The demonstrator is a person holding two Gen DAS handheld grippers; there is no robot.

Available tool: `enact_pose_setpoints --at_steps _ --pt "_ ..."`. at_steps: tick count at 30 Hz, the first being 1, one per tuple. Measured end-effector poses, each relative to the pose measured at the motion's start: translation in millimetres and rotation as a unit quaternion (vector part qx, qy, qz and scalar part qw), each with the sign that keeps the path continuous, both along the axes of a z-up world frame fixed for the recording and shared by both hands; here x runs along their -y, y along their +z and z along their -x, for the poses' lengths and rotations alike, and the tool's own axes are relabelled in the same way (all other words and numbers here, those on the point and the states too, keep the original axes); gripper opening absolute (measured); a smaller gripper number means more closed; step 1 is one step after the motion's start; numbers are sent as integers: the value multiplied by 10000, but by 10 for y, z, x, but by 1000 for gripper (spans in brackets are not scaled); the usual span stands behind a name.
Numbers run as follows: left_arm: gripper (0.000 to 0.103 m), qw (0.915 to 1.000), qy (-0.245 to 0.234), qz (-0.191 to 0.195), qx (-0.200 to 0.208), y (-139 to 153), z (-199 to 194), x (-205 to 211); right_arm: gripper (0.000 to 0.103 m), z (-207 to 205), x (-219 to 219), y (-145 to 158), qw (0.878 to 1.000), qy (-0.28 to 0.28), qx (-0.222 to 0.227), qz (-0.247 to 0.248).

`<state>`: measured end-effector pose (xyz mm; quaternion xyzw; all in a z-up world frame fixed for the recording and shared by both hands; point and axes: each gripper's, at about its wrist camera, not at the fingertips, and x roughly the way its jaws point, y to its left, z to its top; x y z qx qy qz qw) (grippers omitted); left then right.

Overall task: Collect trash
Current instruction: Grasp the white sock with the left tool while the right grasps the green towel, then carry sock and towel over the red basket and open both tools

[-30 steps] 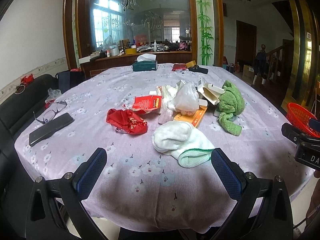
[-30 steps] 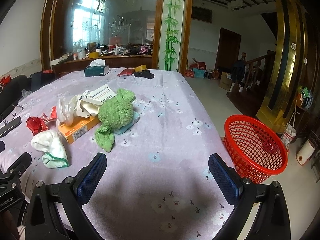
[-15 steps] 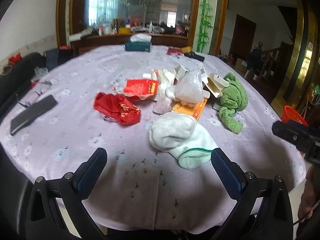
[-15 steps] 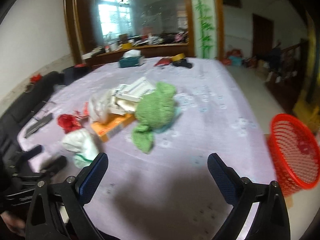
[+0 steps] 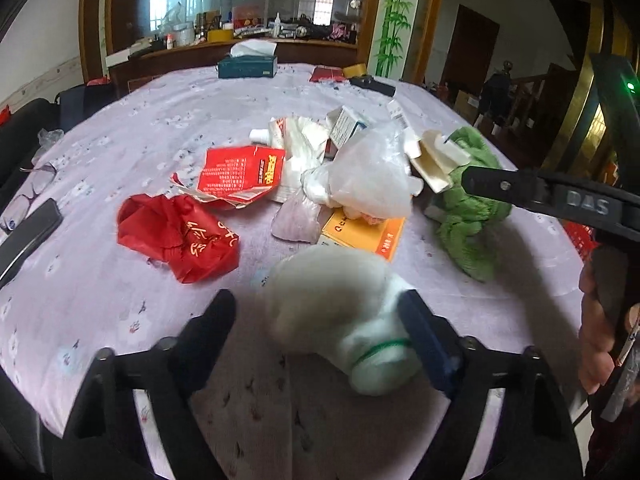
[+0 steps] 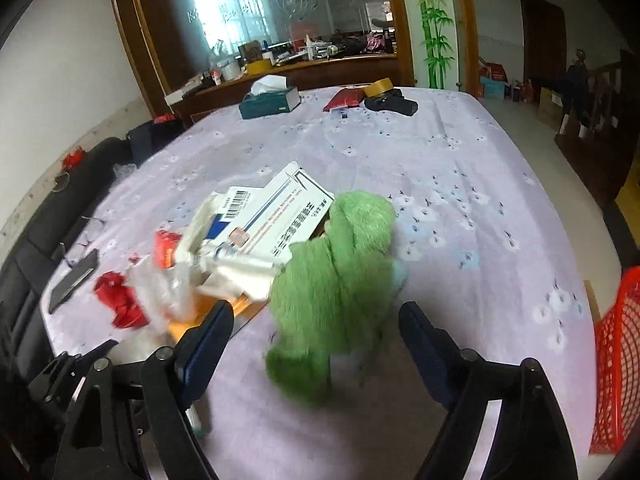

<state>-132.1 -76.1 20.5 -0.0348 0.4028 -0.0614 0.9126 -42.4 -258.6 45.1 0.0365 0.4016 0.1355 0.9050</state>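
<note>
While both grippers, left point(image 5: 320, 320) and right point(image 6: 316, 336), close unclenched around cloths, the red basket point(image 6: 616, 364) looks empty.

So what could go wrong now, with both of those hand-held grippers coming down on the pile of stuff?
The left hand-held gripper straddles the white cloth and the right one the green cloth, jaws just closing. Both are soft and may slip or trail. The green cloth touches the white box, so lifting it could drag that along. The red basket sits past the table edge, so a loose grip could drop things on the floor.
</note>
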Motion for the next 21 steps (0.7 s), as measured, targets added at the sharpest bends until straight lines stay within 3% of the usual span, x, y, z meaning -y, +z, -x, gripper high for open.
enact_pose_setpoints --at_steps 1,3,4,5,8,13,21 --pt "70 10000 -11 44 -71 -28 -37 -9 80 -46 -9 -31 9999 -60 -46 69" --pt "59 9998 -54 128 -144 -64 -68 -31 62 -114 4 -97 9998 -105 -179 -23" --pt "52 9999 -58 78 -83 -64 -62 -22 61 -119 13 -113 9997 -103 -201 -49" --pt "39 9998 -139 75 -72 -68 -57 -7 59 -106 24 -120 9998 -113 -177 -34" --pt "27 9996 -217 200 -6 -44 -4 -13 51 -26 89 -114 9997 -142 -103 -180" --pt "27 9978 -477 429 148 116 168 -5 50 256 228 -12 9990 -236 113 -360" --pt "27 9949 -806 255 550 403 288 207 50 679 473 233 9961 -376 537 -593"
